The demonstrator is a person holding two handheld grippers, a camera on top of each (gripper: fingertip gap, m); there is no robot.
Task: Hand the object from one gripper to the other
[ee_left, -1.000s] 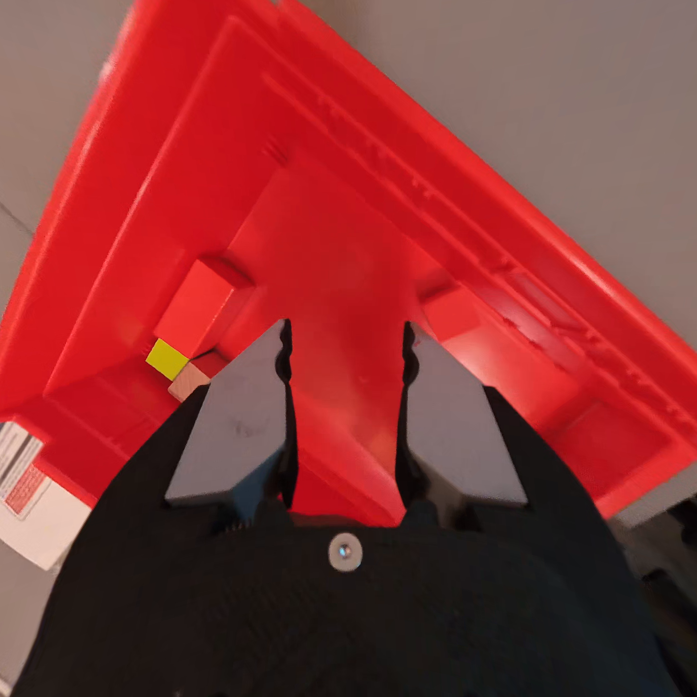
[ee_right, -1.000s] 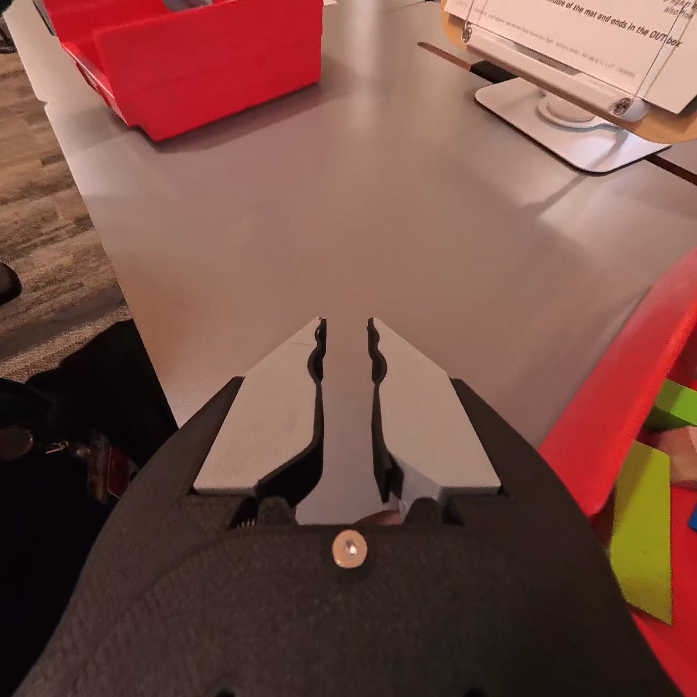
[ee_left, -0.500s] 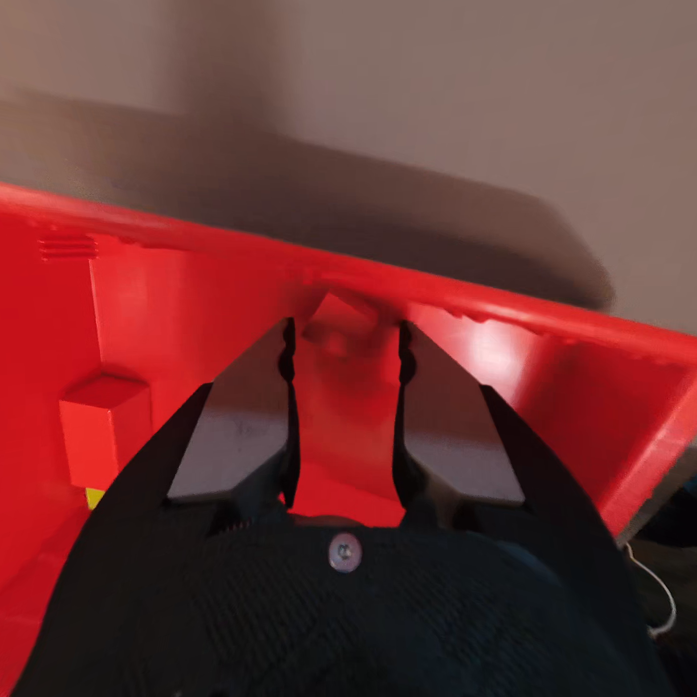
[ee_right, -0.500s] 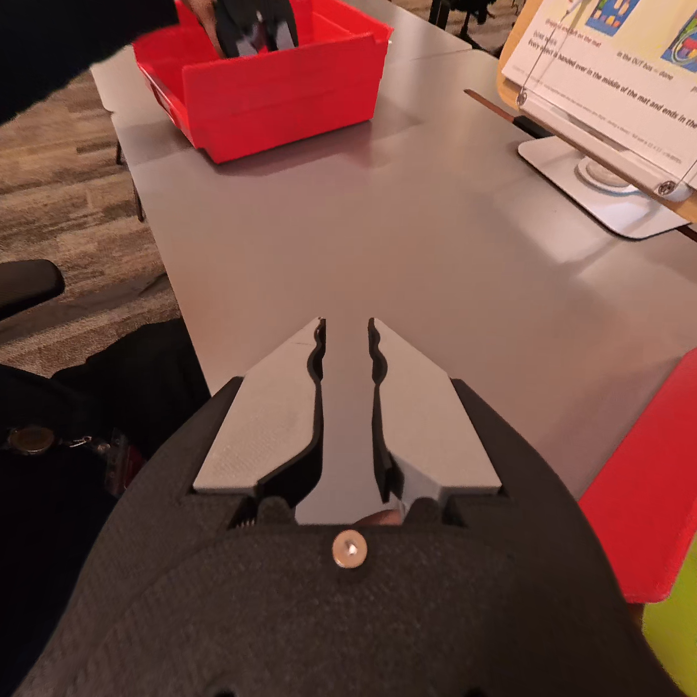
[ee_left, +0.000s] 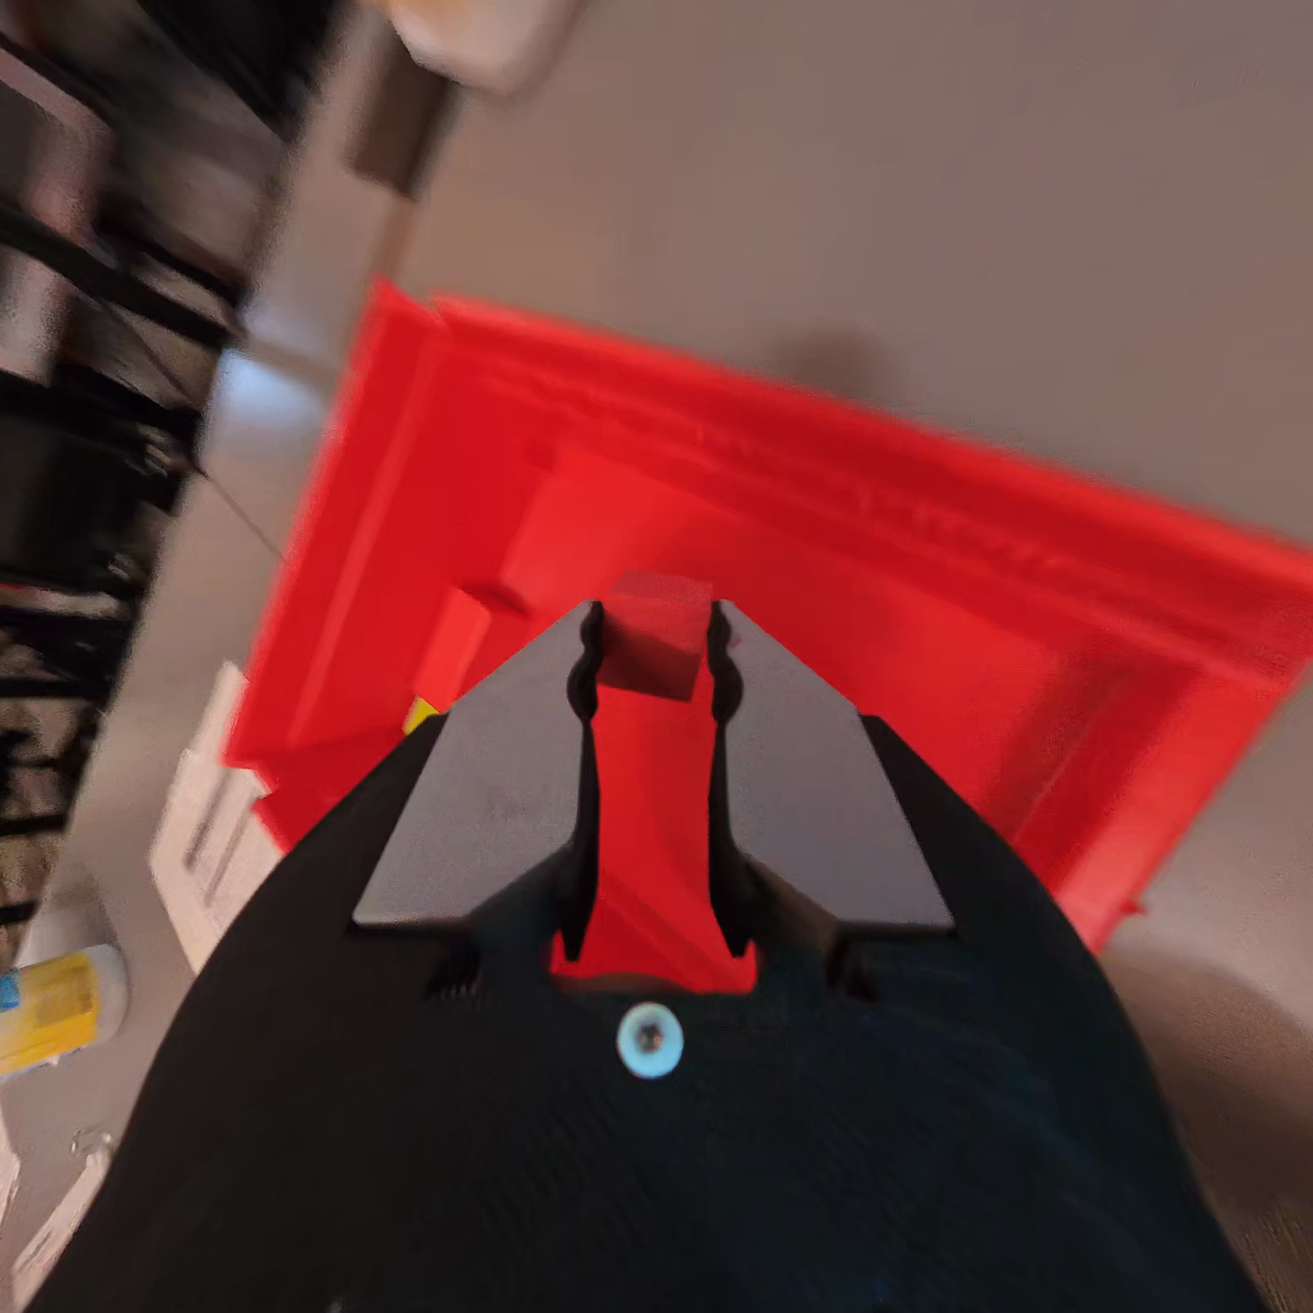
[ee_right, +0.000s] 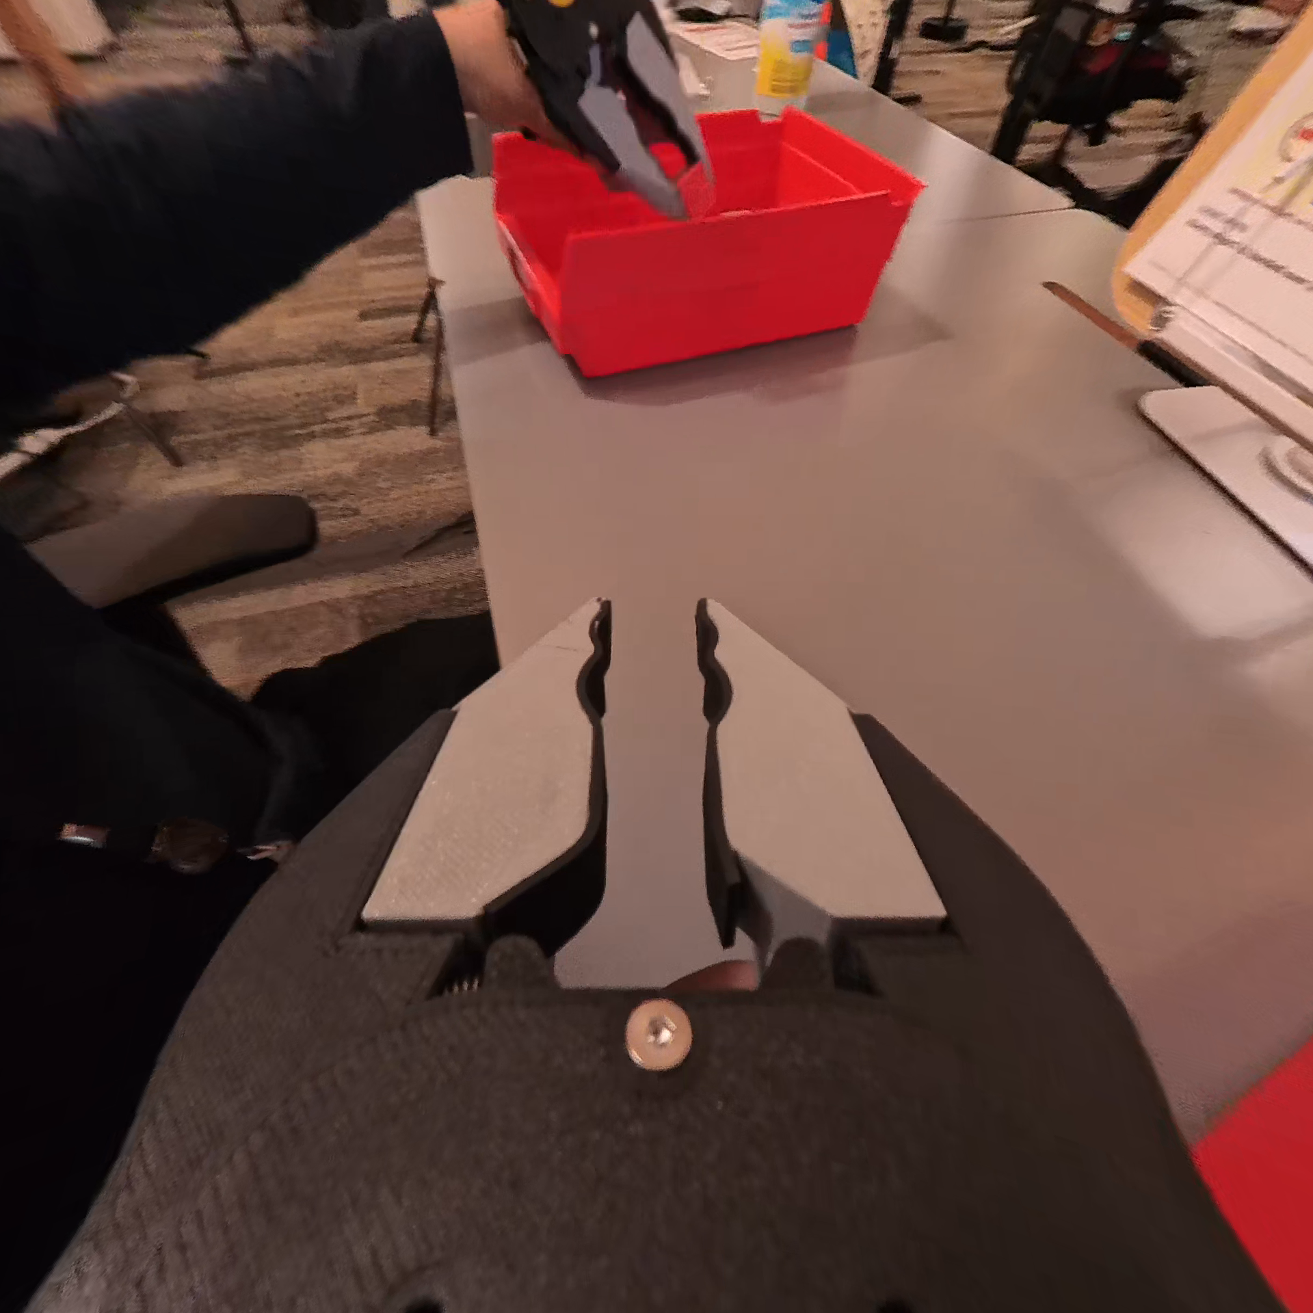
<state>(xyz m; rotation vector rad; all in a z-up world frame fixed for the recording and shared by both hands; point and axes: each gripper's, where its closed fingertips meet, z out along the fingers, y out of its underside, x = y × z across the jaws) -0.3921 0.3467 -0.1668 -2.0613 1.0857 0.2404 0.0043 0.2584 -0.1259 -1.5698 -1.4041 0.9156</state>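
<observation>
Across the middle of the right wrist view runs the grey table, its broad centre bare between a red bin near the far left corner and a paper stand along the right side. On the left, the table's long edge drops to a wood-patterned floor. A second red edge cuts into the lower right corner of that view.

Over the bin's near wall hangs the left gripper, held by a dark-sleeved arm, its fingers pointing down into the bin's open top. From the left wrist view, the bin lies below with grey table surface clear around its far and right rims; the picture is blurred. The left gripper is clenched on a small red block, pinched at the very fingertips above the bin's floor. A yellow block peeks out beside the left finger, by a raised red post in the bin.

The right gripper hovers over the table's near end, its jaws parted and gripping nothing.
</observation>
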